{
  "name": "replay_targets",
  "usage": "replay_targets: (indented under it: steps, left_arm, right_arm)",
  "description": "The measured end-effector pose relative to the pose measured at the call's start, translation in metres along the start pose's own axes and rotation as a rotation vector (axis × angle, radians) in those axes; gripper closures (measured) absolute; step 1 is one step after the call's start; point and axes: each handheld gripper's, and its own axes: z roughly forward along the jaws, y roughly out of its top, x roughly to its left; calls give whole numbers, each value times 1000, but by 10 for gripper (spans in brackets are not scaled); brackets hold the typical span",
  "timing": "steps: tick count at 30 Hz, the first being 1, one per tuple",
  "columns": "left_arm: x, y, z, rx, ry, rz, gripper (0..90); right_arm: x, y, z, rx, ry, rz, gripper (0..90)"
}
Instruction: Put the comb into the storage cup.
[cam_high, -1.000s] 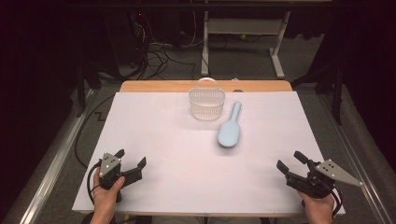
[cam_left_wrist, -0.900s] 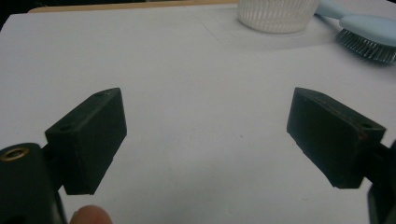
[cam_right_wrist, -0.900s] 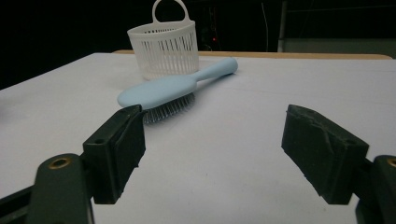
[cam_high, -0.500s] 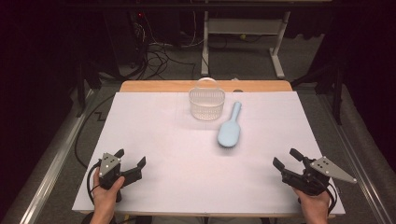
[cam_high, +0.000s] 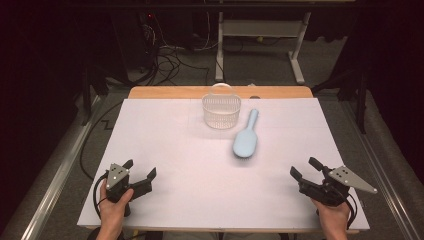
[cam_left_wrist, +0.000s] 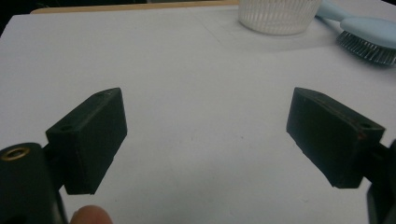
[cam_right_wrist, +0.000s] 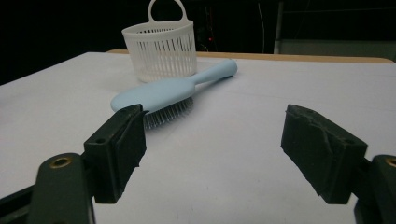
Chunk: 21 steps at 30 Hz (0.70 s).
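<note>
Worktop (cam_high: 165, 165) covered in white sheet, wooden edge showing along far side. Room beyond it dark: grey floor, tangle of cables (cam_high: 170, 65) behind the worktop, white frame legs (cam_high: 297, 55) at the back, metal rails (cam_high: 45, 185) down both sides of the worktop.

Hairbrush (cam_high: 245, 140), light blue, lies bristles-down right of centre, handle pointing away toward far edge, head toward the person. White slotted basket (cam_high: 221, 111) with loop handle stands upright just left of the brush handle, near far edge; whether they touch is hard to tell. Basket looks empty from above, inside partly hidden by its wall.

Left claw (cam_high: 137, 176) at near-left corner, held in left hand (cam_high: 114, 205), jaws wide apart, nothing between them, low over the sheet. Left gripper view: bare white sheet between jaws, basket (cam_left_wrist: 279, 16) cut off at top edge, brush (cam_left_wrist: 366, 37) cut off at right edge, fingertip at bottom edge.

Right claw (cam_high: 306, 170) at near-right corner, held in right hand (cam_high: 332, 215), jaws wide apart and empty, aimed toward the brush, well apart from it. Right gripper view: brush (cam_right_wrist: 163, 93) ahead, its head partly hidden behind one jaw, basket (cam_right_wrist: 159, 49) behind it, background black.

Cables trail from both claws; where they go is cut off at bottom edge.
</note>
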Motion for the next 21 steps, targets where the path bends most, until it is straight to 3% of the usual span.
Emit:
replay_targets:
  steps: [7,8,21]
  left_arm:
    - [1,0,0,-4,0,-2,131]
    - [1,0,0,-5,0,1,131]
    - [0,1,1,-9,-6,2,130]
  right_arm:
    - [3,1,1,-6,21,1,250]
    - [3,1,1,-14,43,2,234]
    - [4,2,2,-15,35,9,195]
